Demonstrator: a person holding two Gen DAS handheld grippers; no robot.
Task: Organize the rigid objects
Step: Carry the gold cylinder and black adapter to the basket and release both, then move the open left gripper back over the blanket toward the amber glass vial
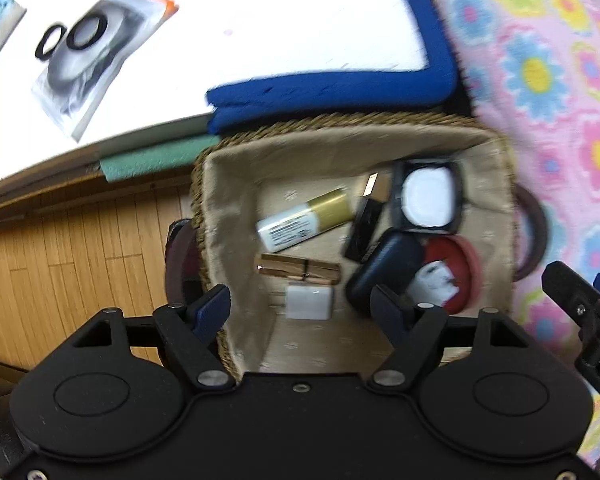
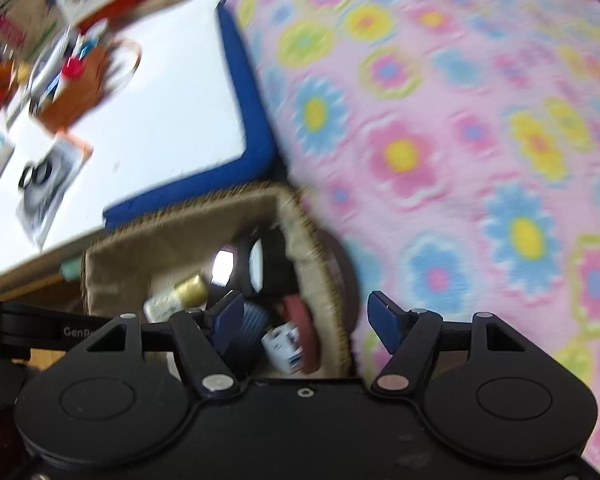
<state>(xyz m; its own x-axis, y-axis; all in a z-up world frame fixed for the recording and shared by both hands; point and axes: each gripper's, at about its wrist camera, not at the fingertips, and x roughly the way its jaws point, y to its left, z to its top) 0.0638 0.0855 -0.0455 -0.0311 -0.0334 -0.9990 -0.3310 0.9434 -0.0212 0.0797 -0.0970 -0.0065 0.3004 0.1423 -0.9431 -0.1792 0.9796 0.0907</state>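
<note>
A wood-plank floor (image 1: pixel 72 232) fills the lower left of the left wrist view; above it, across the upper left, runs a bright white tabletop (image 1: pixel 260 28) with a blue padded edge (image 1: pixel 328 88); a pink flowered fabric (image 2: pixel 440 128) covers the right side of both views, blurred.

Left wrist cam looks pretty much straight down into the lined wicker basket (image 1: pixel 236 184), close, frame centre. Right wrist cam tilts more, catching the same basket (image 2: pixel 180 236) lower left. Both share the white table (image 1: pixel 260 20) and floral blanket (image 1: pixel 540 80).
</note>
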